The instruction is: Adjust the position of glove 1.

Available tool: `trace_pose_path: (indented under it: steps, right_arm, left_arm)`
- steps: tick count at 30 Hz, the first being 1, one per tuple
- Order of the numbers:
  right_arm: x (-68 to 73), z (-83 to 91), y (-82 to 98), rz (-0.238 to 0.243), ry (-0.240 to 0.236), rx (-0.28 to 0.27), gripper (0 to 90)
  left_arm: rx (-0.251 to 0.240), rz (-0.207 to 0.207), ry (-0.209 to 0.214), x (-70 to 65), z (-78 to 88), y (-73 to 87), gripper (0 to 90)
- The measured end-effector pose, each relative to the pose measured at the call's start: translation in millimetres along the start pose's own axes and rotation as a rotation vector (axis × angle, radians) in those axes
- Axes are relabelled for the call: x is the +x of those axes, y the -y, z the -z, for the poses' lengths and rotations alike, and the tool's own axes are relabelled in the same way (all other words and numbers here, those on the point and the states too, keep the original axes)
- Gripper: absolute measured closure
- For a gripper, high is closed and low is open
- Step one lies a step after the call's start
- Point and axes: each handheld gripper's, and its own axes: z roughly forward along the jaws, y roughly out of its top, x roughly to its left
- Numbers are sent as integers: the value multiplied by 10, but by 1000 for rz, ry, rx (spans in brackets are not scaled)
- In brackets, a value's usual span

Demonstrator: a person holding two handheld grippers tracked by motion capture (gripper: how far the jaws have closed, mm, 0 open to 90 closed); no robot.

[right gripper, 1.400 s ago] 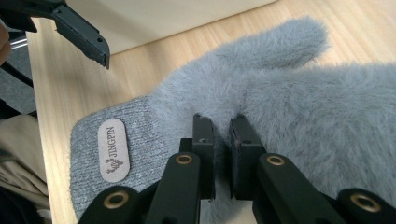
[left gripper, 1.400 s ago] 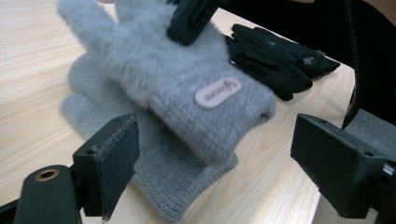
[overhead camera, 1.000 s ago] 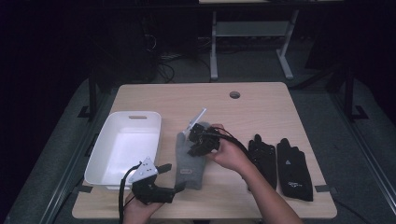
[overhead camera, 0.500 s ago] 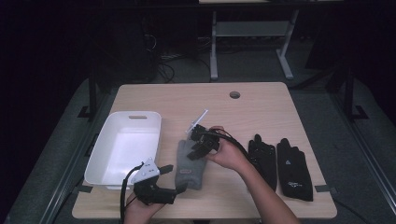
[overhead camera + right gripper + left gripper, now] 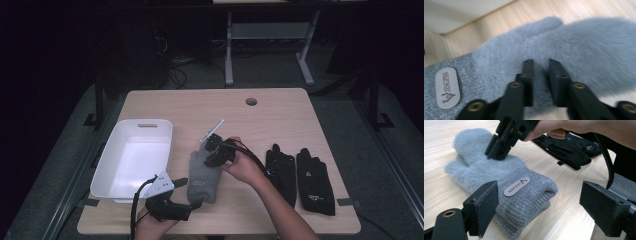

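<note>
From the high view, the grey mitten (image 5: 202,173) lay on the tabletop (image 5: 280,115) between the white bin (image 5: 134,156) and the black gloves (image 5: 300,175).

In the left gripper view, the left tongs (image 5: 539,207) stood wide open, nothing held, cuff between them.

In the right gripper view, the right tongs (image 5: 541,75) had just been closing, pinching a tuft of mitten fluff.
</note>
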Motion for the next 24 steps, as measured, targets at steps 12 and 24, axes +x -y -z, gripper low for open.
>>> trace_pose_path:
  steps: [12, 24]
  right_arm:
    - [-395, 248, 167, -259, -17, -93, 366]
    - [-686, 20, 193, -461, -69, -118, 291]
  left_arm:
    - [19, -17, 6, -47, -54, 1, 153]
    - [9, -43, 11, -85, -49, -20, 153]
